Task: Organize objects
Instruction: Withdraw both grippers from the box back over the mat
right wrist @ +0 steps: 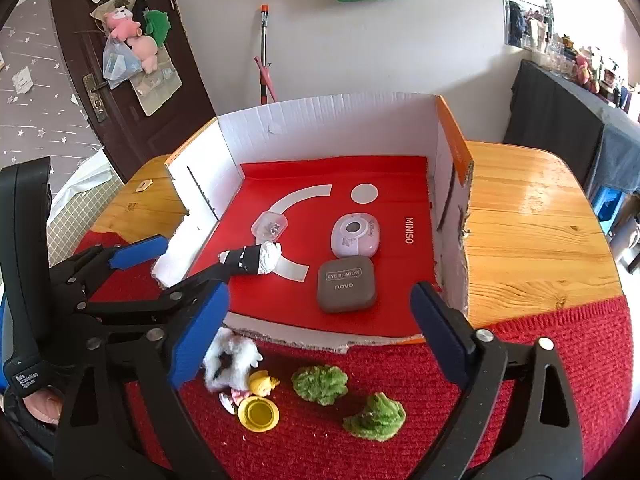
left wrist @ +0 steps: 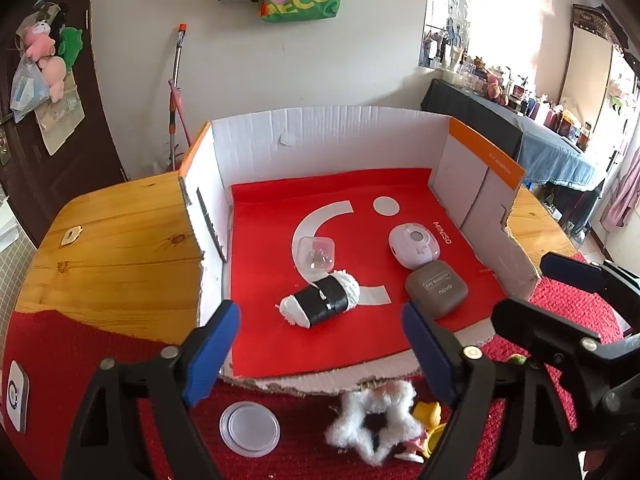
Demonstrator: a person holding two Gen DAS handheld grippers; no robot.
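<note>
Wooden table [right wrist: 532,220], part covered by red knitted cloth [right wrist: 560,344]; one open-fronted white cardboard box [right wrist: 320,128] on it, floor lined with red sheet [right wrist: 360,292] marked MINISO.

Inside box, four items:
- One grey-brown eye shadow case [right wrist: 347,285], rounded square, lettered EYE SHADOW / novo, flat, nearest the open front.
- One pale lilac compact [right wrist: 355,235], rounded, just behind the case and touching it.
- One clear plastic box [right wrist: 270,226], small contents indistinct.
- One white fluffy roll [left wrist: 320,299] wrapped in a black band, lying on its side beside the clear box.

On cloth before box:
- One white fluffy star [right wrist: 228,360].
- One small yellow-haired doll [right wrist: 256,390] with yellow hat [right wrist: 258,414].
- Two green fuzzy pieces [right wrist: 319,384].
- One round clear lid [left wrist: 249,429].

Left gripper [left wrist: 322,356] spread wide, empty. Right gripper [right wrist: 318,336] spread wide, empty.
</note>
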